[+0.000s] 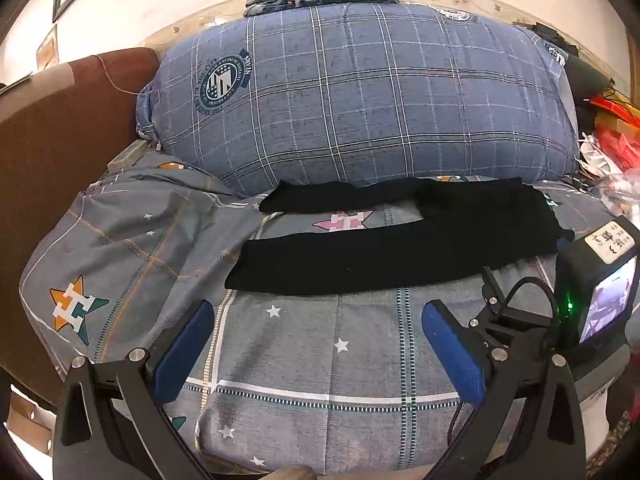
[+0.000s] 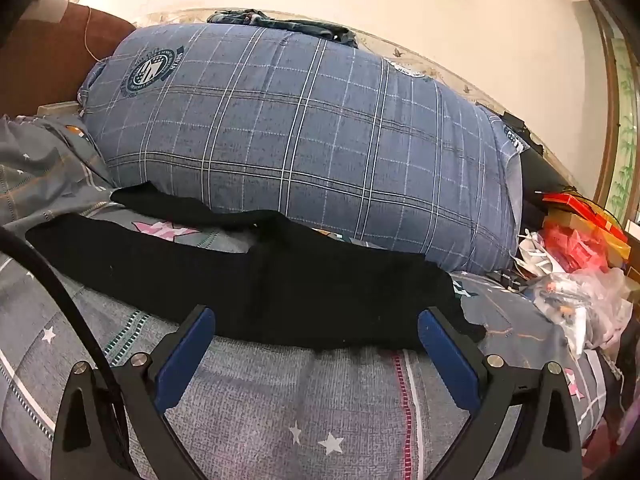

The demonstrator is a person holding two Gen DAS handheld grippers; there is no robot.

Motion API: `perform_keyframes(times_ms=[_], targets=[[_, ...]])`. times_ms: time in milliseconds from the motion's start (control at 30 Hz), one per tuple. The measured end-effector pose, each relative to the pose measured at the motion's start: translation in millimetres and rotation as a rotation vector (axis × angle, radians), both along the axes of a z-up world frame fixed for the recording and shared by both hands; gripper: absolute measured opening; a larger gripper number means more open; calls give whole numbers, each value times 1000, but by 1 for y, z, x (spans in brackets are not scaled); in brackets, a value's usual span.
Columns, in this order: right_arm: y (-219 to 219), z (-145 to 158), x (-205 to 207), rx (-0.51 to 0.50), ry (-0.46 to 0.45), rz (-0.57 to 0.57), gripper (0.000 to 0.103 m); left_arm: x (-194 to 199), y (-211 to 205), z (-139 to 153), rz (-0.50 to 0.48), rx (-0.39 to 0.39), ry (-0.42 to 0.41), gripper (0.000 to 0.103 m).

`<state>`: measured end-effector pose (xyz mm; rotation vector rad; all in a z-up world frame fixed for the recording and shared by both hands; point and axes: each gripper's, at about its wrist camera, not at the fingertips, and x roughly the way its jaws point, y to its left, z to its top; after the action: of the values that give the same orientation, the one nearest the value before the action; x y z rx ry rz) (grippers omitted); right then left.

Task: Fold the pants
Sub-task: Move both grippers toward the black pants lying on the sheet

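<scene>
The left gripper point(image 1: 318, 316) is hovering with its jaws spread wide apart, holding nothing, just short of the near leg of the black pants point(image 1: 400, 248). The right gripper point(image 2: 316, 322) is likewise standing with jaws wide apart and nothing between them; its blue fingertips point(image 2: 430, 326) are overlapping the near edge of the pants point(image 2: 280, 280) at the waist end, though contact cannot be confirmed.

The pants are lying flat across the bed cover point(image 1: 320, 360), with the waist toward the right edge and the two legs running left, splayed so that a pink star print is showing between them. The far leg is lying along the foot of the large blue plaid pillow point(image 1: 360, 92).

Bare cover is lying in front of the pants. A crumpled plastic bag point(image 2: 592, 300) with unclear contents is sitting beside the right edge of the bed.
</scene>
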<state>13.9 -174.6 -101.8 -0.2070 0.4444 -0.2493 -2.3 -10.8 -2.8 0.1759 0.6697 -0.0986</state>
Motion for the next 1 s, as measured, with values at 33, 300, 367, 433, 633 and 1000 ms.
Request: perform_keyframes(times_ms=[33, 300, 367, 433, 633, 1000], targets=[[1, -1, 0, 0, 2, 0, 103, 0, 0, 0, 0, -1, 1, 103], [2, -4, 2, -4, 14, 4, 103, 3, 1, -1, -7, -9, 15, 103], [2, -5, 2, -7, 19, 4, 103, 4, 1, -2, -7, -11, 21, 103], [3, -5, 2, -9, 21, 5, 103, 5, 2, -4, -6, -13, 28, 103], [4, -7, 5, -11, 38, 6, 103, 6, 4, -13, -5, -19, 48, 103], [2, -12, 11, -2, 78, -3, 103, 42, 18, -77, 0, -78, 241, 103]])
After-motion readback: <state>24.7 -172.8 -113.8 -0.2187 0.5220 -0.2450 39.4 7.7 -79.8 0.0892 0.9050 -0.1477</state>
